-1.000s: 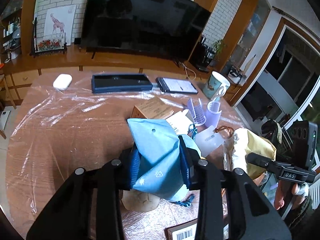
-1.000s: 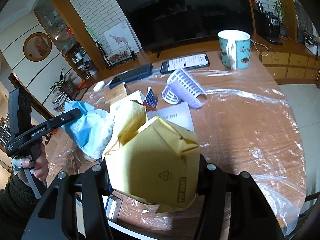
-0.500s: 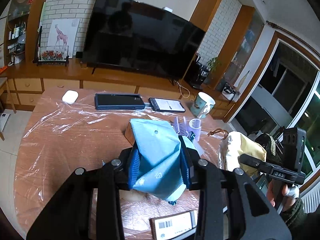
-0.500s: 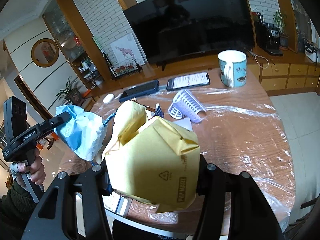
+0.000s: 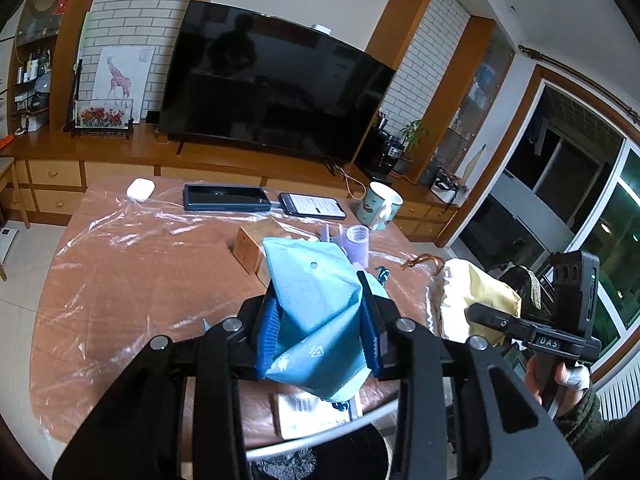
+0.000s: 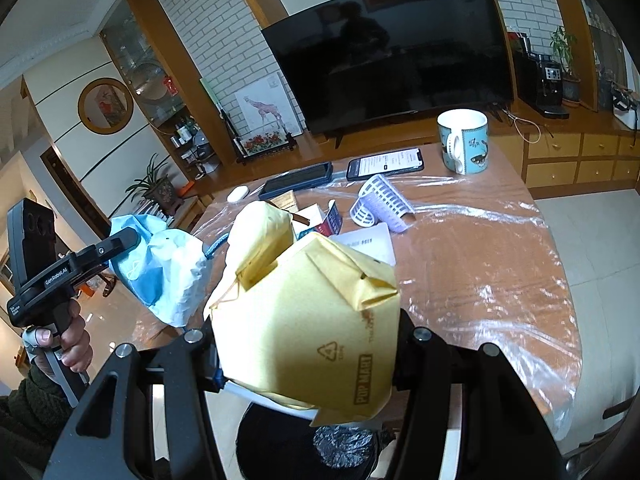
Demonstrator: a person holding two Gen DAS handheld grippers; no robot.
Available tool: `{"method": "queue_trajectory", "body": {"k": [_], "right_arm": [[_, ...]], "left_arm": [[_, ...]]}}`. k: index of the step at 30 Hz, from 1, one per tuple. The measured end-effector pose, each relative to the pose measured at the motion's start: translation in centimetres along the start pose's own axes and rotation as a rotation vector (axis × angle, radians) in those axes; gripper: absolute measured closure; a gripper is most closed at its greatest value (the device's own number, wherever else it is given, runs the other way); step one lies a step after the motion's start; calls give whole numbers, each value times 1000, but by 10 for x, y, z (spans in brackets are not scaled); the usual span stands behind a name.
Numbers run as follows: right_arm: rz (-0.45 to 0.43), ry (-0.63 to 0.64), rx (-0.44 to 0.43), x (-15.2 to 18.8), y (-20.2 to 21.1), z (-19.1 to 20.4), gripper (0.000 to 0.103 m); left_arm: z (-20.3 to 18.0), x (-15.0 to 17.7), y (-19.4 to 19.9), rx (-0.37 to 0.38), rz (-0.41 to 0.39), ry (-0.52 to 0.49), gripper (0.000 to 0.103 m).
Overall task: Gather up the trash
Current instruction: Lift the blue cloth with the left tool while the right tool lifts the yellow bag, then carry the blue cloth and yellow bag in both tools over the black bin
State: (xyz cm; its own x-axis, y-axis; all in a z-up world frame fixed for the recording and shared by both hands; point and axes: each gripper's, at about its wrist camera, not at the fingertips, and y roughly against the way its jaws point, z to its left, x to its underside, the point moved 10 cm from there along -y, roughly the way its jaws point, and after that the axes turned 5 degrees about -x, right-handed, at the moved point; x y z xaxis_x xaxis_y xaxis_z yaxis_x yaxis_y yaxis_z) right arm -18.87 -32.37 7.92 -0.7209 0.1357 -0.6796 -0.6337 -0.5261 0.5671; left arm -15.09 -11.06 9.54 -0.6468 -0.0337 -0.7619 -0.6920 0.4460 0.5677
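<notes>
Transport step: L gripper [image 5: 320,320] clamped on blue bag [image 5: 316,304], R gripper [image 6: 308,344] clamped on yellow bag [image 6: 304,320], both held off the table [image 5: 120,280] at its near edge, above dark bin [image 6: 280,440]. Next, by my read: centre each over bin mouth, then release. Bin mostly hidden behind grippers/bags, rim cut off; can't tell how well bags line up w/ opening.

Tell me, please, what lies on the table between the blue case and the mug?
A phone with its screen lit lies between the blue case and the mug, along the table's far edge. Both wrist views show it.
</notes>
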Motion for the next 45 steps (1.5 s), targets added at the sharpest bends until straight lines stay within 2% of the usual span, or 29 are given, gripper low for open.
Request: {"method": "queue_trajectory", "body": {"k": [21,29,45], "right_arm": [[116,4,-9,76,20,9,48],[169,18,0,102,21,11,48],[275,44,35,147,13,13,48]], "left_arm": [[-40,94,30,49,134,-22,67],[-51,123,32,42,179,-48,67],[-49,175,15,10,282,-72,67]]}}
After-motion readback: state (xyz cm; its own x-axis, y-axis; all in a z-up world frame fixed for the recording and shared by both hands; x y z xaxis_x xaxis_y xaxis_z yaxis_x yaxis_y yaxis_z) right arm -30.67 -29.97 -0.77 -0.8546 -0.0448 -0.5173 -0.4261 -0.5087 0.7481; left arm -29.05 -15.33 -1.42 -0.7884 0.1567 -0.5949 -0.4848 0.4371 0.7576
